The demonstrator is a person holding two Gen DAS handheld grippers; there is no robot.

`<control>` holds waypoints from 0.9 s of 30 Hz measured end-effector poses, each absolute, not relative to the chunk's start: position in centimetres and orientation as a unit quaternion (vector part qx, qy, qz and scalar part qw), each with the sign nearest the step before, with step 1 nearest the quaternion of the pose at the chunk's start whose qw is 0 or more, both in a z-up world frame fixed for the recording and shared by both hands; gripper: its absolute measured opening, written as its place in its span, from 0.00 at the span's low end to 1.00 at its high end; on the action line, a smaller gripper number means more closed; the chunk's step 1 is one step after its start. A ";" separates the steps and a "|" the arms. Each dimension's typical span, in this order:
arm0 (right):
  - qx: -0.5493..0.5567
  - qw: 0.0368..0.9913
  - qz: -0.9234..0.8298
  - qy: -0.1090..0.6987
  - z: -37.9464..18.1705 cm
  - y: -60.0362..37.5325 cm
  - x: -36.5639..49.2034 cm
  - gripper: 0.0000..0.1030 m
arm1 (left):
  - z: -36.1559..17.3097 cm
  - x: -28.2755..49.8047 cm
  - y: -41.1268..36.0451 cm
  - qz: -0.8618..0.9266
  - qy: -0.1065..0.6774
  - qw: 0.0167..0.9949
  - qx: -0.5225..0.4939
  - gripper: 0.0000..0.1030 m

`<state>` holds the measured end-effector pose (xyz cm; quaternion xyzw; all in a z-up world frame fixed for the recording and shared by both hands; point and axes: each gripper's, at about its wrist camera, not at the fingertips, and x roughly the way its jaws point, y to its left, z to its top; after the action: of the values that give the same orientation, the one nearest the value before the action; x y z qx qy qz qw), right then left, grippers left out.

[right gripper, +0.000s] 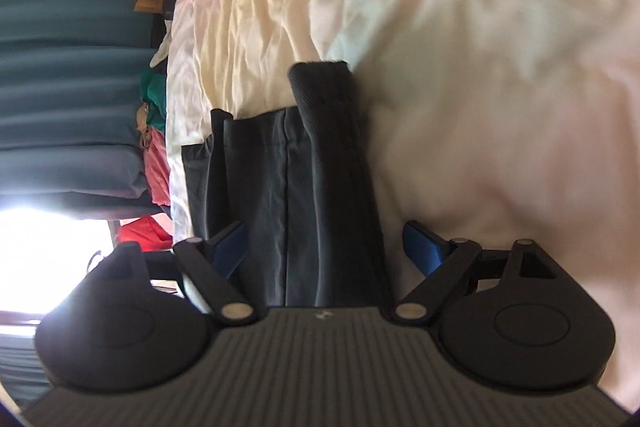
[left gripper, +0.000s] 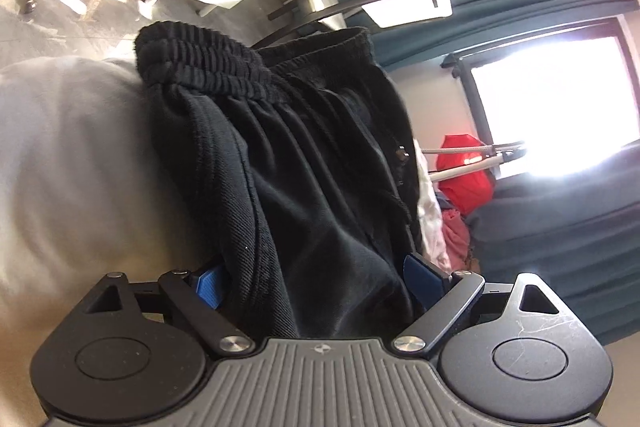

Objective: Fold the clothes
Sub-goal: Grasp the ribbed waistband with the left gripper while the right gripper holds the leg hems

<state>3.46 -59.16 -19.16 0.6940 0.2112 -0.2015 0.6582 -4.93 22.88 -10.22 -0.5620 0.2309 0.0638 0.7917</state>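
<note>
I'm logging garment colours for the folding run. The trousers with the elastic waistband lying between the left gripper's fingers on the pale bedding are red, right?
Not red: the trousers with the elastic waistband are black, as the left wrist view shows. They do lie between the left gripper's fingers on the pale bedding. The only red thing there is a bag near the window.

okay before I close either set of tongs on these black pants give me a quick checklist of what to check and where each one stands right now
1. Waistband end between the left tongs: ok, the black pants fill the gap between the blue pads.
2. Left tongs open: ok, the pads stand wide on either side of the cloth.
3. Leg end between the right tongs: ok, dark fabric runs down between them.
4. Right tongs open: ok, the right pad stands clear of the cloth.
5. White sheet clear of the right pads: cannot tell, it lies right beside one.
6. Pants lying flat and even: not ok, the waistband is bunched.
</note>
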 end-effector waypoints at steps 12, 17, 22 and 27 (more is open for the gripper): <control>0.657 0.711 -0.127 0.218 -18.1 -58.4 5.9 0.84 | -11.3 -4.5 23.0 0.112 0.261 0.768 -0.574 0.87; 0.648 0.717 -0.120 0.226 -17.9 -58.2 6.3 0.78 | -11.4 -4.0 23.3 0.143 0.266 0.764 -0.570 0.76; 0.640 0.747 -0.080 0.158 -16.1 -57.8 5.8 0.79 | -10.1 -3.6 23.3 0.084 0.206 0.785 -0.578 0.81; 0.637 0.734 -0.116 0.202 -17.4 -57.9 6.3 0.70 | -11.1 -2.2 22.8 0.125 0.275 0.776 -0.554 0.80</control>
<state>6.29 -57.88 -17.42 0.6375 0.2025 -0.1161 0.7343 -2.21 22.80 -11.11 -0.5535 0.2746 0.1255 0.7762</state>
